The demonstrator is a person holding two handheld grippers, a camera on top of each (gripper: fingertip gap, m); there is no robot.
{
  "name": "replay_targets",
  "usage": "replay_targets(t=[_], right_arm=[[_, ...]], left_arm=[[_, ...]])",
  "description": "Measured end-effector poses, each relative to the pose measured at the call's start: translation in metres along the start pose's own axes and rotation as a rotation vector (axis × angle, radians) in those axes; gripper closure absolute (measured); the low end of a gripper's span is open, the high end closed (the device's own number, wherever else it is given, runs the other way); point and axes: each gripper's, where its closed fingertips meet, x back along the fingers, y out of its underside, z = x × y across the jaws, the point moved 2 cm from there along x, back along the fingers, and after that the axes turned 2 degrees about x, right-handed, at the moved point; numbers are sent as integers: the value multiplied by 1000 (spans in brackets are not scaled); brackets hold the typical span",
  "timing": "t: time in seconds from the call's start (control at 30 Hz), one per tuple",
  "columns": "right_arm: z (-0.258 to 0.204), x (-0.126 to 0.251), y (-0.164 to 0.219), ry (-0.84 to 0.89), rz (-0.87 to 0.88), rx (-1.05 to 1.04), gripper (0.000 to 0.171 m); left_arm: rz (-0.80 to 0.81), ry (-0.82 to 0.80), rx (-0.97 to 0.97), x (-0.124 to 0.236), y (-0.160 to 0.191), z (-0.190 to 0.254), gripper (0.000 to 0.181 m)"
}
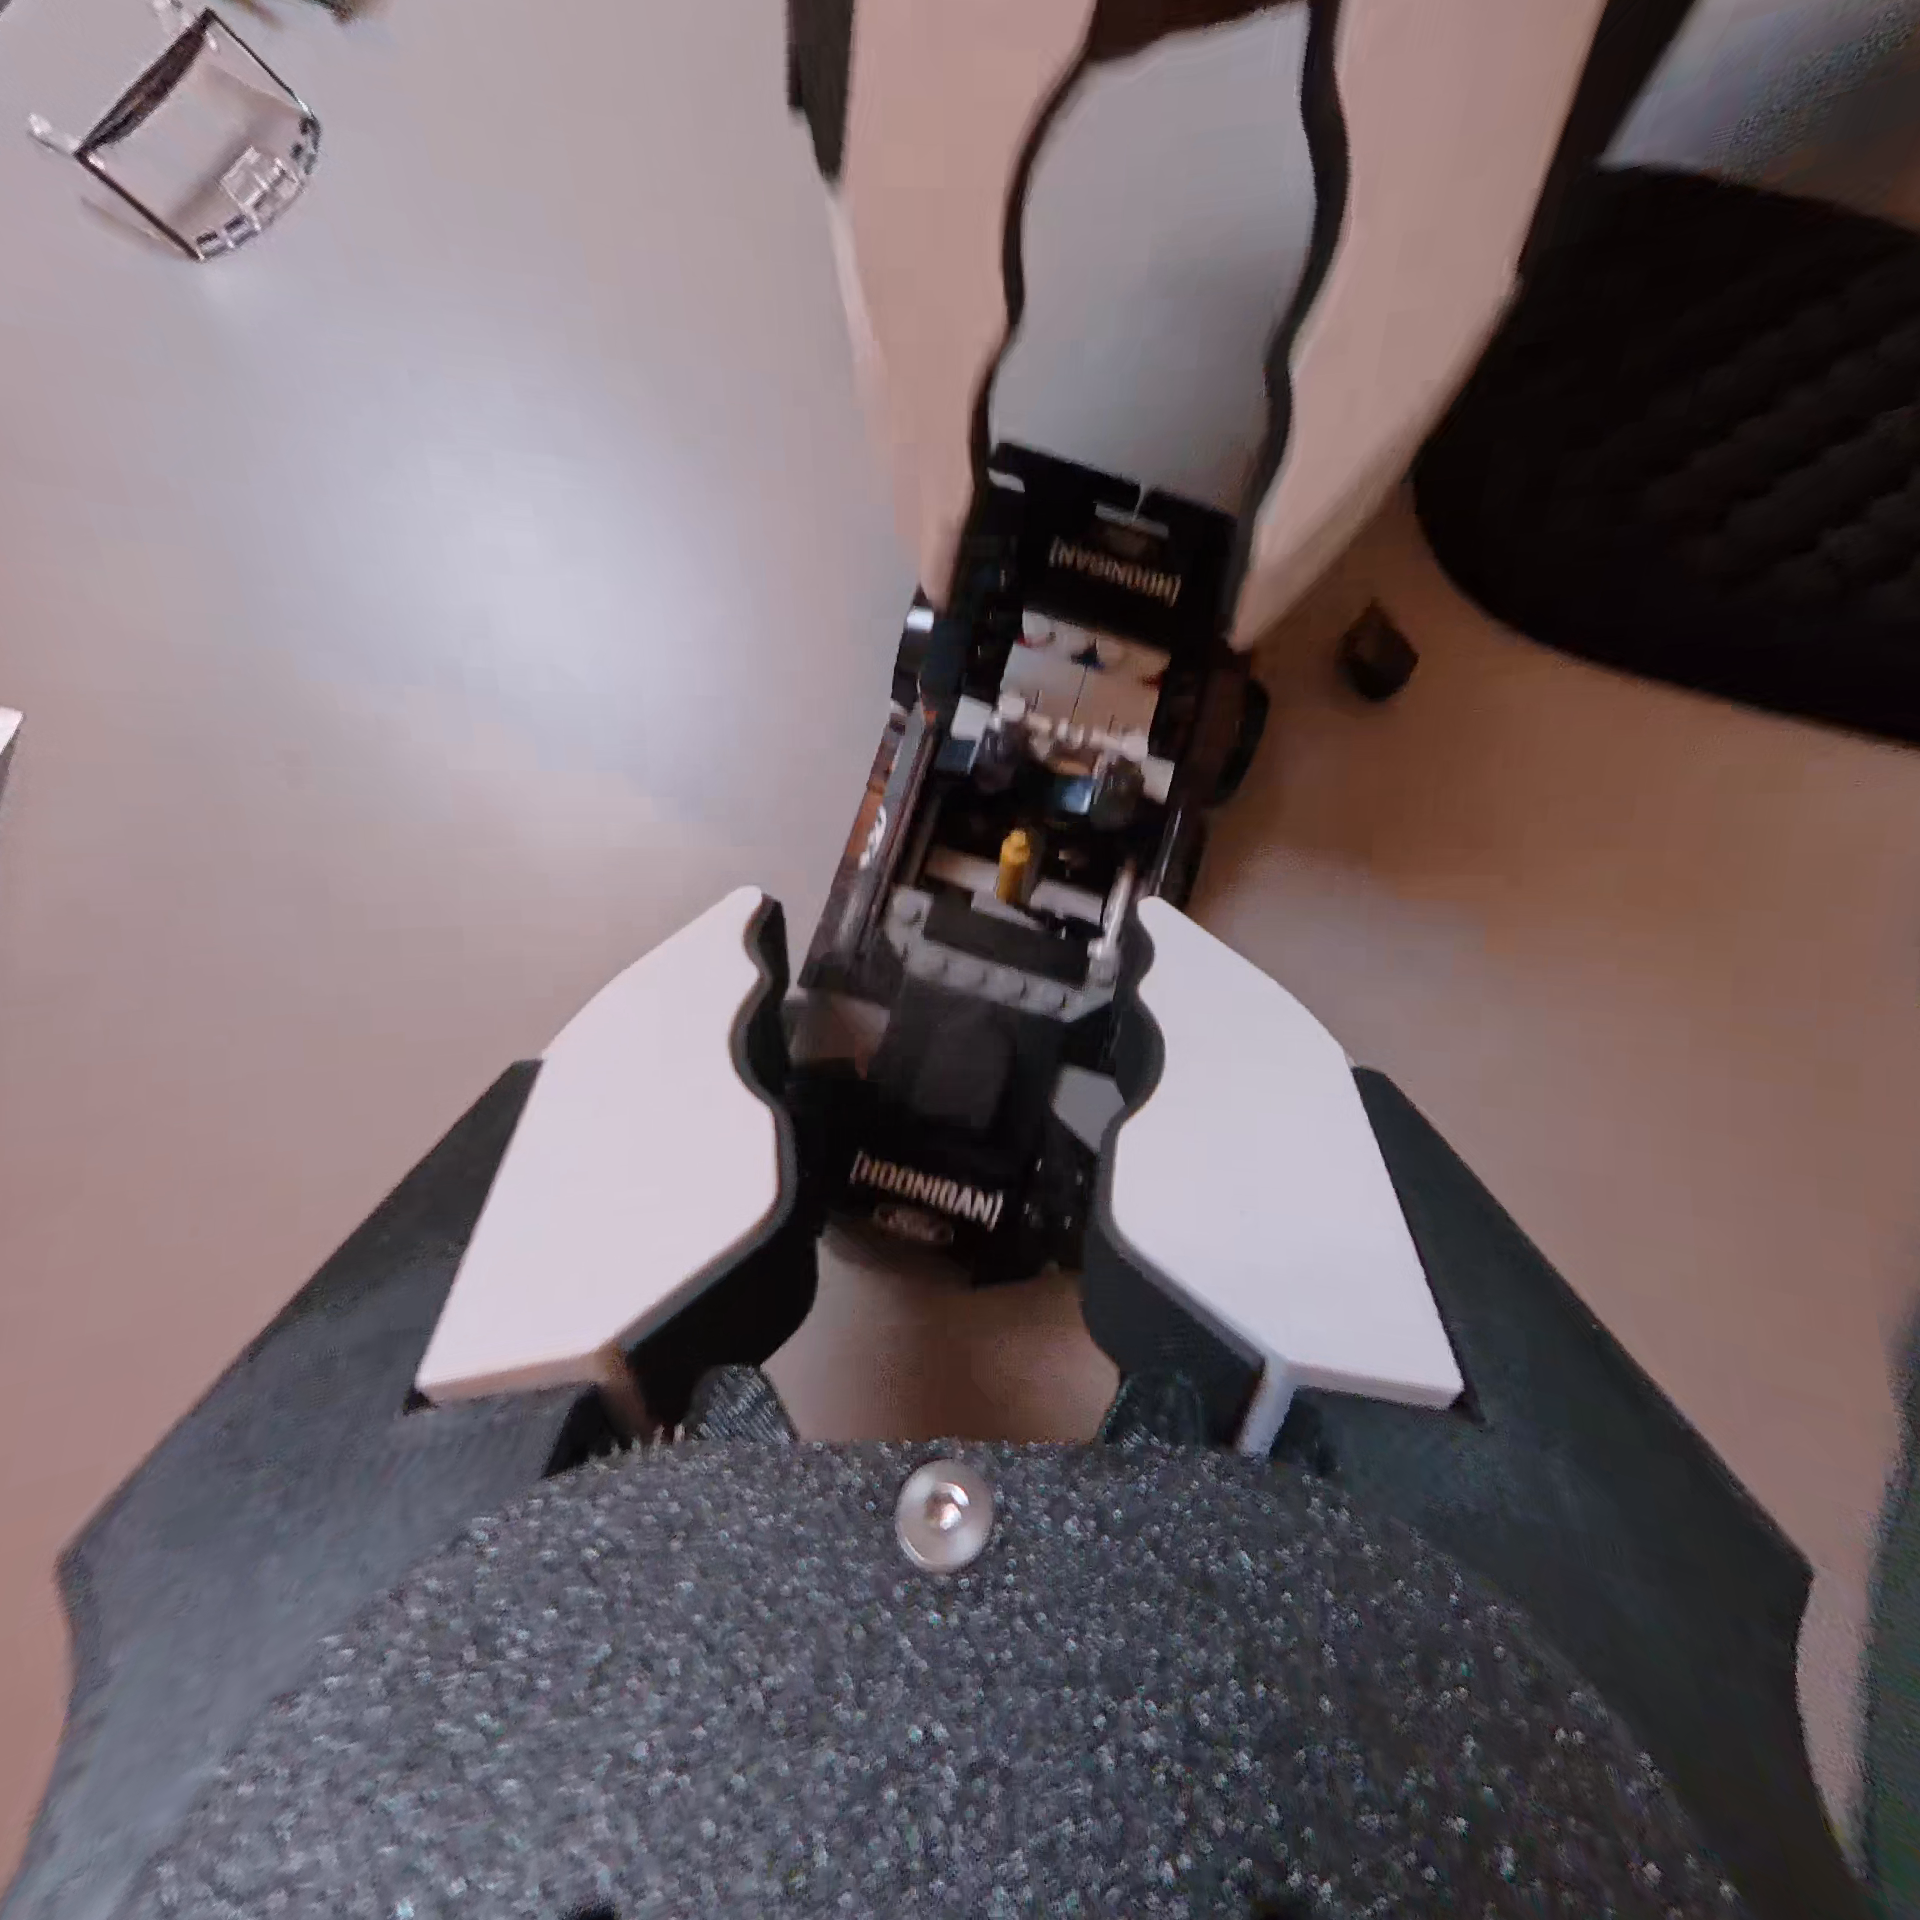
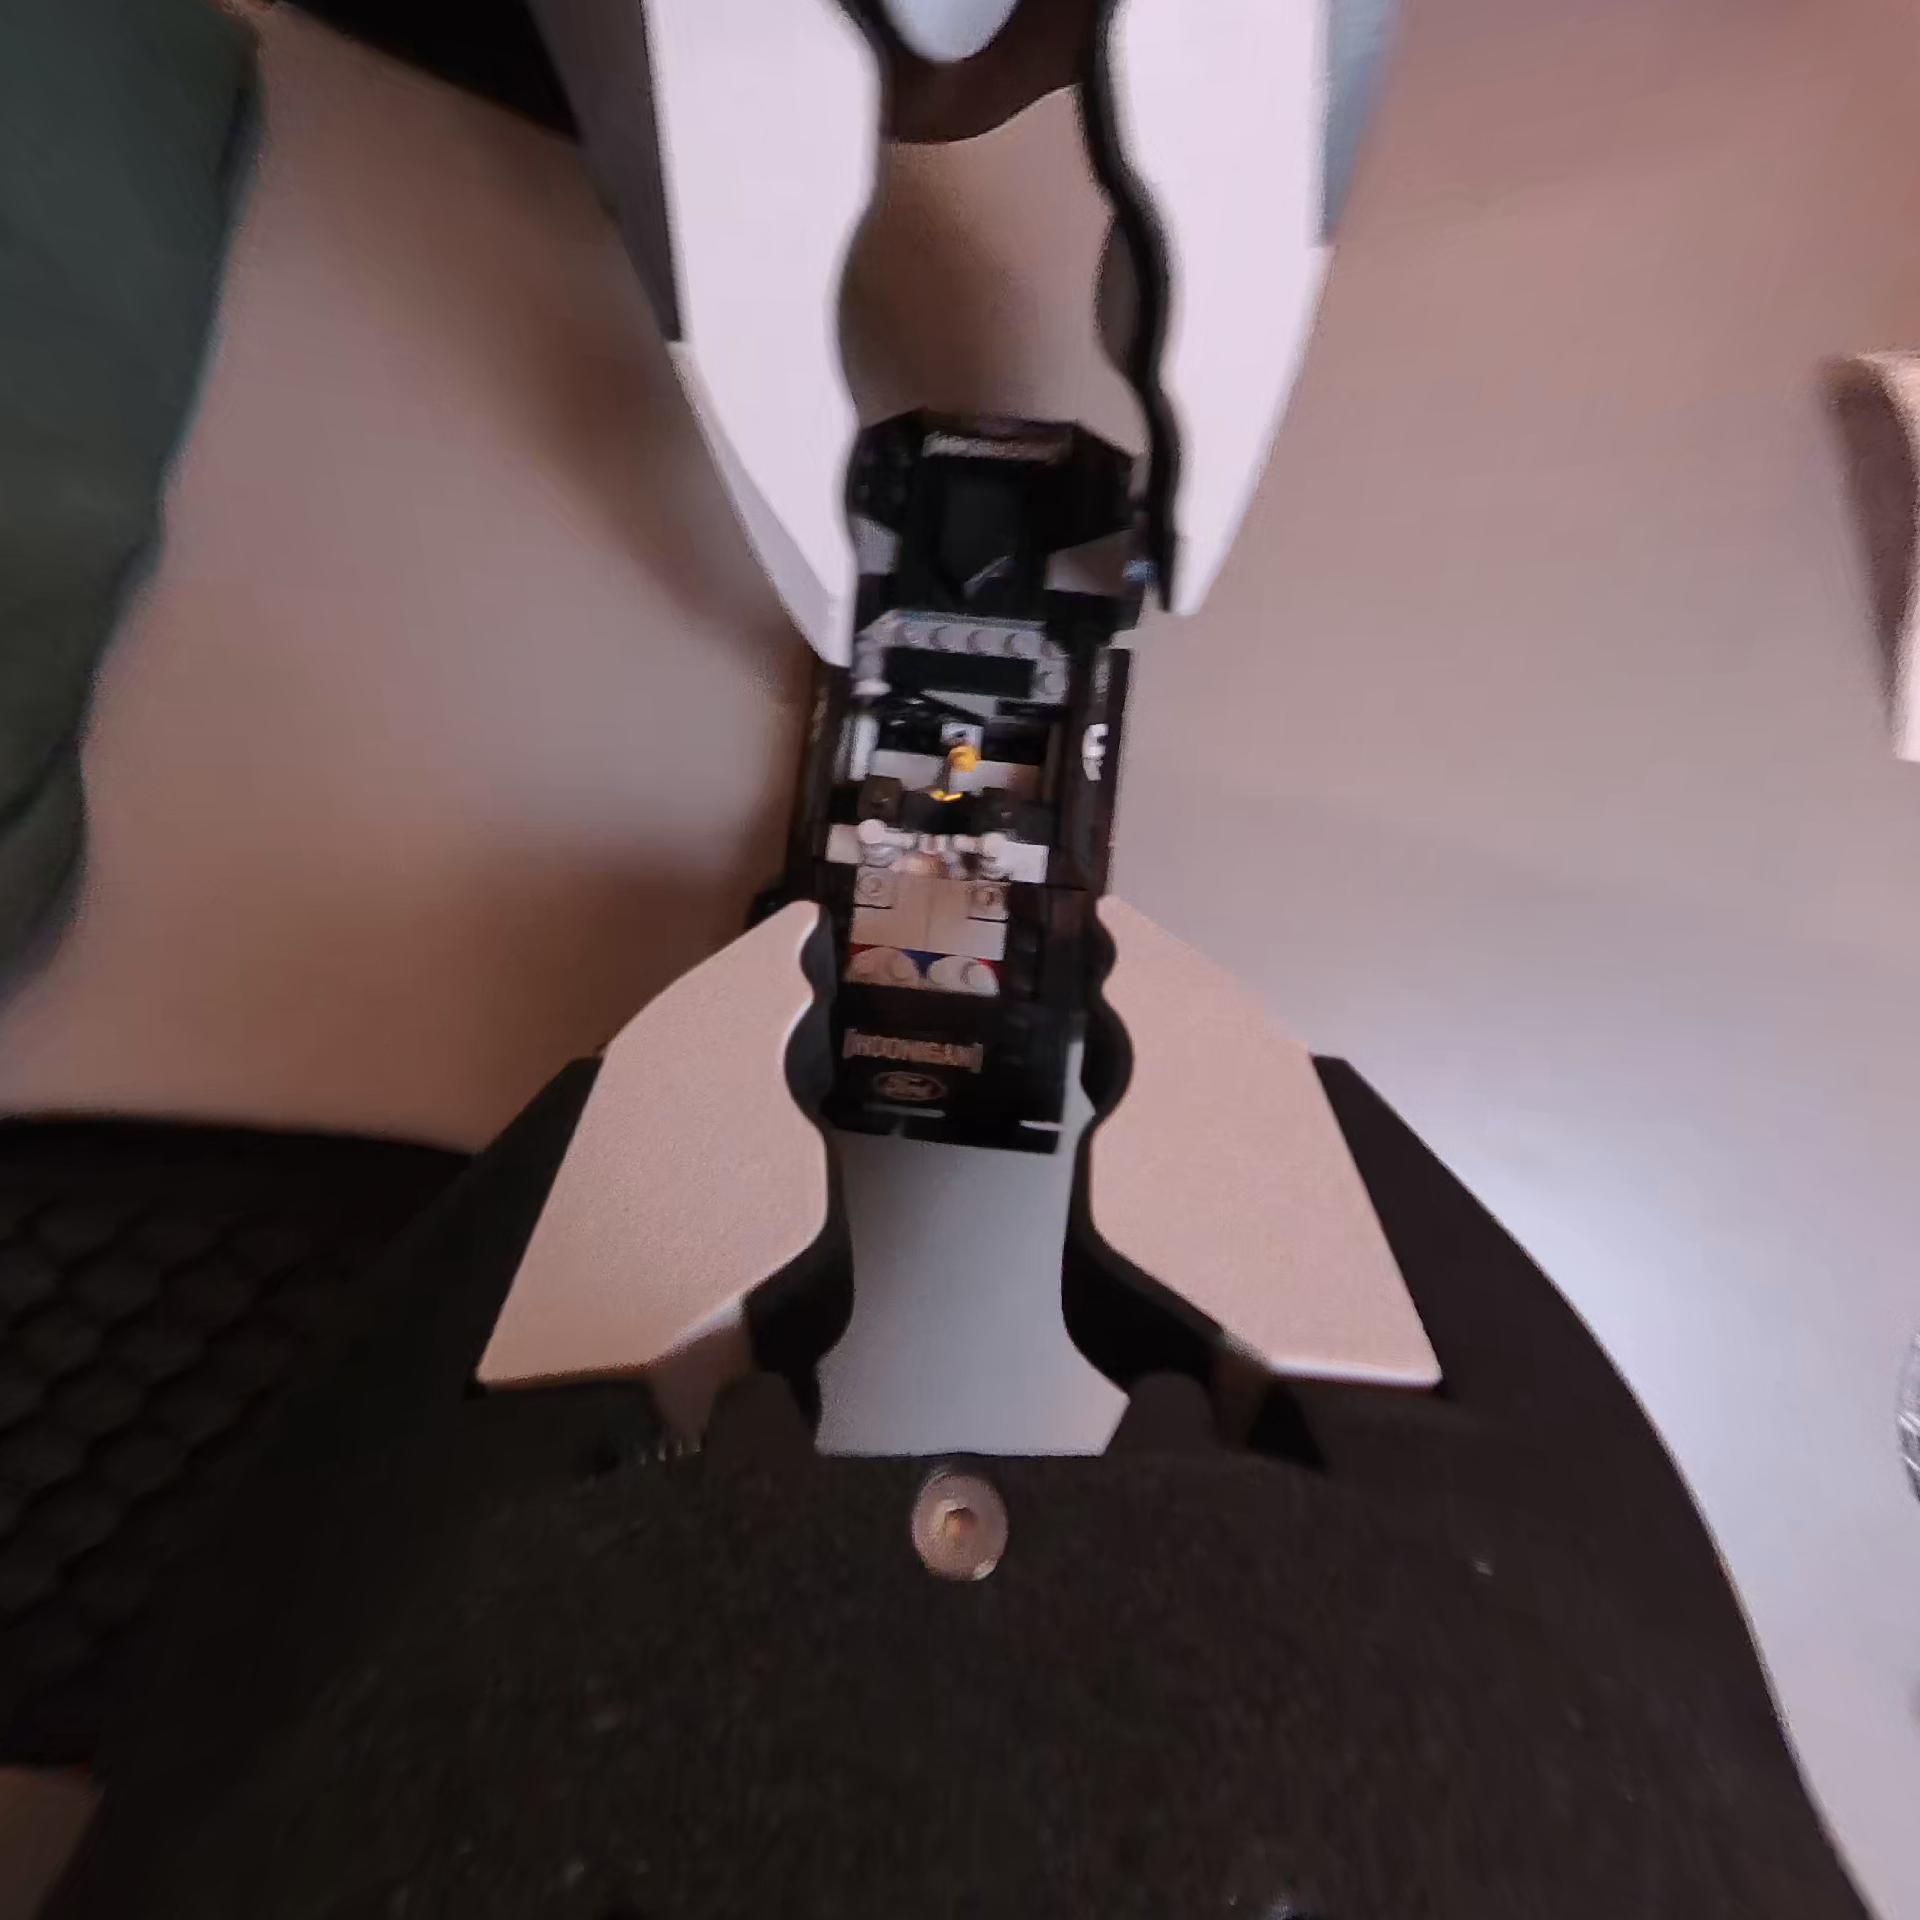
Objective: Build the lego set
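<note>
A black lego car [image 1: 1023, 821] with an open cockpit, white and grey inner parts and a small yellow piece is held between both grippers. My left gripper [image 1: 956, 914] is shut on the car's near end. My right gripper [image 1: 1096, 603] comes in from the top and grips the far end. In the right wrist view the car [image 2: 966, 810] lies lengthwise between my right gripper [image 2: 956, 914], shut on its near end, and the left gripper [image 2: 997, 608], shut on its far end. The car's underside is hidden.
A clear plastic lego piece [image 1: 197, 156] lies on the grey table [image 1: 416, 623] at the far left. A black mesh chair [image 1: 1683, 468] and its caster [image 1: 1377, 655] stand on the beige floor to the right. The chair also shows in the right wrist view [image 2: 208, 1299].
</note>
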Motion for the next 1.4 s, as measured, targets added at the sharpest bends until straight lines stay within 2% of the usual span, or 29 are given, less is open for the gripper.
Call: replay_targets(t=[0.2, 0.37, 0.8, 1.4], right_arm=[[17, 6, -2, 192, 71, -50, 146], [17, -1, -6, 257, 71, -51, 171], [15, -17, 3, 278, -92, -77, 171], [19, -9, 2, 272, -76, -115, 171]], left_arm=[[26, 58, -45, 6, 21, 5, 99], [37, 60, -119, -1, 27, 8, 96], [120, 39, -150, -2, 30, 7, 103], [127, 33, -155, -1, 31, 7, 104]])
